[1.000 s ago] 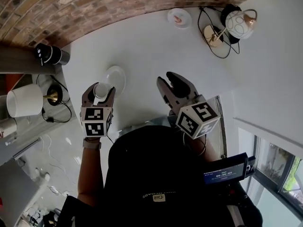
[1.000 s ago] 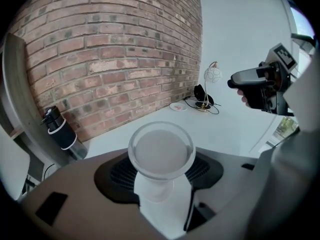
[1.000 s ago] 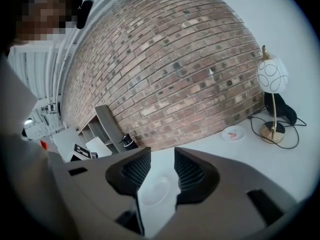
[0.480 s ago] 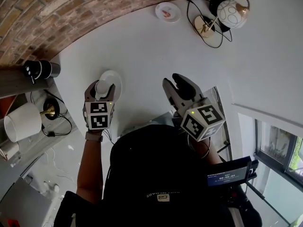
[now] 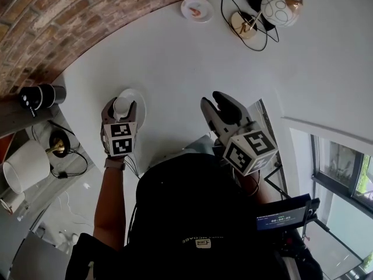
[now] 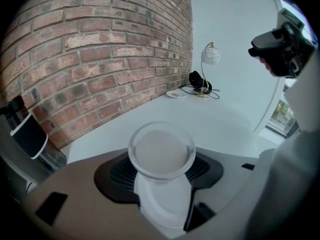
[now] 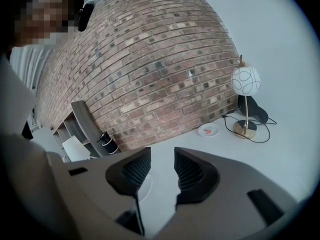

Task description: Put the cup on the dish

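Note:
A clear glass cup (image 5: 122, 107) sits upright between the jaws of my left gripper (image 5: 121, 104), which is shut on it. In the left gripper view the cup (image 6: 161, 151) fills the gap between the dark pads, and the white dish (image 6: 165, 206) shows directly below it. Whether the cup touches the dish I cannot tell. In the head view the dish (image 5: 137, 97) lies on the white table, half hidden by the cup and gripper. My right gripper (image 5: 211, 100) hovers to the right, open and with nothing between its pads (image 7: 187, 171).
A small saucer (image 5: 197, 9) holding something pink, a globe lamp (image 5: 275, 7) and its black cable lie at the table's far end. A brick wall (image 5: 52, 22) runs along the left. A black cylinder (image 5: 38, 96) and a white lampshade (image 5: 24, 168) stand off the table's left.
My left gripper has carried the cup a little further over the dish. The right gripper has barely moved, and the head camera has shifted.

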`<state>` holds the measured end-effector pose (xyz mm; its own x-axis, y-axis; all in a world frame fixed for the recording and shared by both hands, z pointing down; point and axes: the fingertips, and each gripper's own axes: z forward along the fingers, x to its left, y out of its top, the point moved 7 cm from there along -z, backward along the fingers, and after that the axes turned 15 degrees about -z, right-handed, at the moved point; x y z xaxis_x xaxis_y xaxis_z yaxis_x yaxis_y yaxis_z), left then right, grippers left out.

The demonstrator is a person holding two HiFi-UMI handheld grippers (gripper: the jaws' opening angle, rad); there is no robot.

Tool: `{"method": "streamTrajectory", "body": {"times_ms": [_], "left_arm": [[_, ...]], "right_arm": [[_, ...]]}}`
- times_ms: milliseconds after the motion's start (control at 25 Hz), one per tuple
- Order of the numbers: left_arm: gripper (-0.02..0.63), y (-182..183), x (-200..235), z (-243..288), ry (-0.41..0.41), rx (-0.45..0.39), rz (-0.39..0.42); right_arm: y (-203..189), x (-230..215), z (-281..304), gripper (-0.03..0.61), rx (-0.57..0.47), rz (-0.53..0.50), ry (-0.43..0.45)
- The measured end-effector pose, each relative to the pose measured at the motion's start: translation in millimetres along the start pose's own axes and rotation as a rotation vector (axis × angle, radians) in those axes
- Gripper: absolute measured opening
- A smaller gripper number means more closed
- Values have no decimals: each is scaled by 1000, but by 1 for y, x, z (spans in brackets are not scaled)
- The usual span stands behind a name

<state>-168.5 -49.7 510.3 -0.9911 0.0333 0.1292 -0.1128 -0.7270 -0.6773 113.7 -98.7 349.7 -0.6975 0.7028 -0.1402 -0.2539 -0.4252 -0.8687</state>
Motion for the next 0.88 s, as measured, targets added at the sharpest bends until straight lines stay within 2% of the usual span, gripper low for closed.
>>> {"method": "streamTrajectory", "body": {"times_ms": [880], "left_arm": [[262,-26,7,43,-56,66,35]], "right_arm": [[-10,4,-2,147,60,23,-89]]}}
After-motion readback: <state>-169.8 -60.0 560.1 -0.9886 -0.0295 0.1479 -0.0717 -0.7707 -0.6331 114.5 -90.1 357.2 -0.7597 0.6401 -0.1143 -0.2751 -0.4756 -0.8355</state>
